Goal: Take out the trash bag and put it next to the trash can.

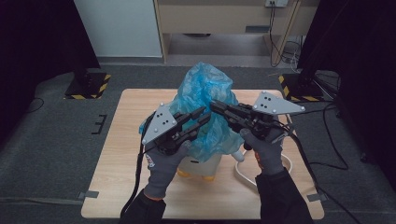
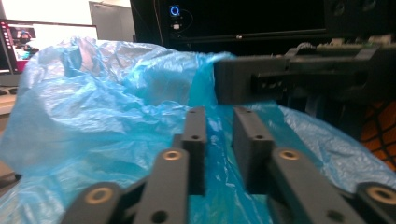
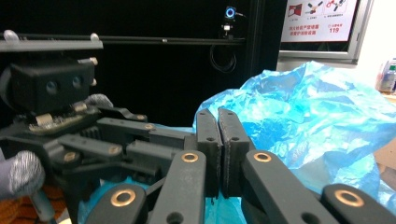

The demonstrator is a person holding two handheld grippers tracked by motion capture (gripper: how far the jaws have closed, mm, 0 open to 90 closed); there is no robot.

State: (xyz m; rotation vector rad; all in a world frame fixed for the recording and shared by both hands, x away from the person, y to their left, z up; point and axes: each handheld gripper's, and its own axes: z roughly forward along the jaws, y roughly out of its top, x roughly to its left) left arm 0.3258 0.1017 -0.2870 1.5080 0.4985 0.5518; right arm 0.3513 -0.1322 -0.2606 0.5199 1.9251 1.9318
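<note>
A crumpled blue plastic bag (image 1: 205,84) (image 2: 93,107) (image 3: 317,107) is draped over a white object with yellow feet (image 1: 204,164) in the middle of the wooden table (image 1: 121,154). My left gripper (image 1: 203,115) (image 2: 219,126) reaches into the bag's left side. Its jaws stand slightly apart, with blue film in the gap and the pads not pressing on it. My right gripper (image 1: 213,105) (image 3: 218,126) comes in from the right with its jaws pressed together on a fold of the bag. The two sets of tips sit close together, and most of the white object is hidden under the bag.
A white cable (image 1: 243,171) loops on the table by the right hand. Black cables trail from both grippers off the near edge. Black stands with yellow-striped bases (image 1: 88,85) (image 1: 299,86) flank the table's far corners. Bare wood lies to the left and right of the bag.
</note>
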